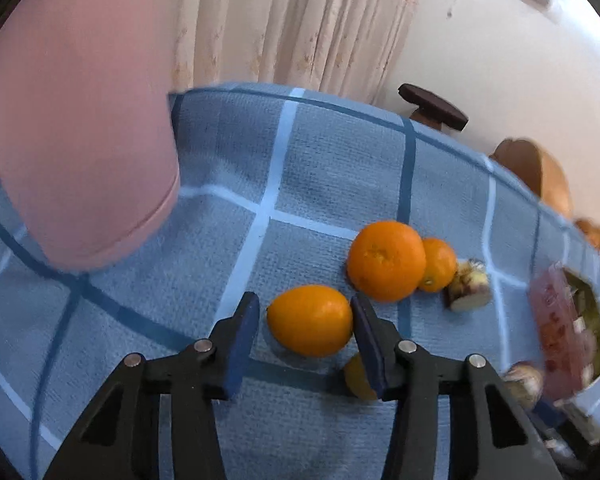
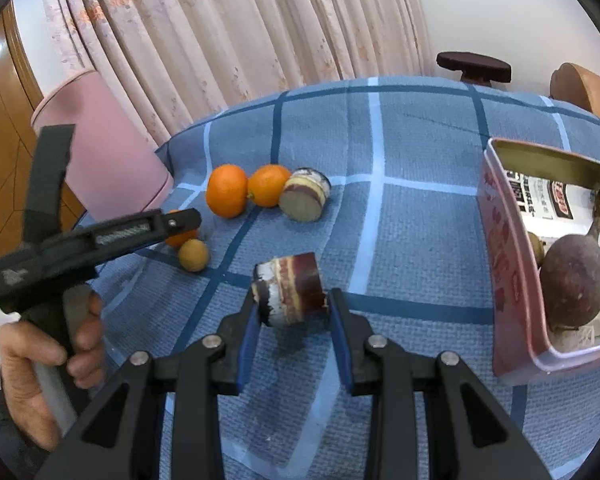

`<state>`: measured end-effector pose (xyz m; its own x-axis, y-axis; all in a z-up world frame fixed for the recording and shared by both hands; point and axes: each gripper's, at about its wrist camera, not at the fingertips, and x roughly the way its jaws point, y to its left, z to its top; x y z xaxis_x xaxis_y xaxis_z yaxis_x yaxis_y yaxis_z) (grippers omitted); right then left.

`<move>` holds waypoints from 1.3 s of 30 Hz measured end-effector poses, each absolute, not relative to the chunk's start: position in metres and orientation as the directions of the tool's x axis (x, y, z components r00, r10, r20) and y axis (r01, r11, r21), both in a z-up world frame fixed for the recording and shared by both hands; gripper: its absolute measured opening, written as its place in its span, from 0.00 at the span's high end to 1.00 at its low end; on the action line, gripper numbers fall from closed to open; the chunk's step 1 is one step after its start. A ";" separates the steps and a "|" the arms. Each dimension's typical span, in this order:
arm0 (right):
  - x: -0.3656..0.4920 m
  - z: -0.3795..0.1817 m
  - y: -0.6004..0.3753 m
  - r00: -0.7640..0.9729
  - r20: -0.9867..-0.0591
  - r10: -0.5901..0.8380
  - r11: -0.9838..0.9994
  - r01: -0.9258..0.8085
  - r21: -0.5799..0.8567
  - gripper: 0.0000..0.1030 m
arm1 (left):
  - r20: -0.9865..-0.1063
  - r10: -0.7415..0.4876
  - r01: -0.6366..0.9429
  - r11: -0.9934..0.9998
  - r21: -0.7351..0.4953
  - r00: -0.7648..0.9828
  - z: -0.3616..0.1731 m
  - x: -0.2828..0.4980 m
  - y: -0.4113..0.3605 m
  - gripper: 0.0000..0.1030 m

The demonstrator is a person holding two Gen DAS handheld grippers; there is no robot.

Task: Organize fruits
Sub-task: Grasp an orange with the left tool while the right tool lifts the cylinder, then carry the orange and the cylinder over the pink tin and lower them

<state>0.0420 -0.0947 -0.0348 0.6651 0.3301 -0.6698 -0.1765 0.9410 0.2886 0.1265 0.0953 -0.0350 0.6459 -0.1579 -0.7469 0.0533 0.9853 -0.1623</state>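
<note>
In the left wrist view my left gripper [image 1: 305, 320] is open around an oval orange fruit [image 1: 310, 320] lying on the blue checked cloth [image 1: 220, 200]; the right pad touches it, the left pad stands apart. A small yellow fruit [image 1: 358, 378] sits under the right finger. Two round oranges [image 1: 386, 261] [image 1: 438, 265] and a cut sugarcane piece [image 1: 469, 286] lie beyond. In the right wrist view my right gripper [image 2: 294, 314] is shut on a purple sugarcane piece [image 2: 290, 290], held above the cloth. The left gripper [image 2: 180, 220] shows there over the oval fruit.
A pink tin box [image 2: 508, 264] at the right holds a dark round fruit [image 2: 574, 280] and others. A tall pink container [image 2: 104, 148] stands at the left by the curtain. A dark stool [image 2: 474, 65] and a wooden chair [image 2: 580, 84] stand past the table's far edge.
</note>
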 end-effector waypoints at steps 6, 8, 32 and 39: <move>0.033 -0.021 -0.099 0.742 -0.603 0.292 0.953 -0.176 0.245 0.65 | -0.639 -0.091 0.022 0.993 -0.114 0.764 -0.016 0.105 0.095 0.57; 0.029 -0.016 -0.101 0.765 -0.579 0.281 0.957 -0.177 0.231 0.65 | -0.584 -0.112 0.023 0.987 -0.158 0.804 -0.005 0.094 0.098 0.57; -0.002 0.009 -0.193 0.873 -0.480 0.085 0.990 -0.018 0.142 0.65 | -0.441 -0.193 0.212 0.977 -0.007 0.877 0.012 0.030 -0.054 0.57; -0.010 0.010 -0.228 0.880 -0.473 0.035 0.992 0.027 0.123 0.65 | -0.439 -0.218 0.244 0.970 0.004 0.872 0.014 0.022 -0.087 0.57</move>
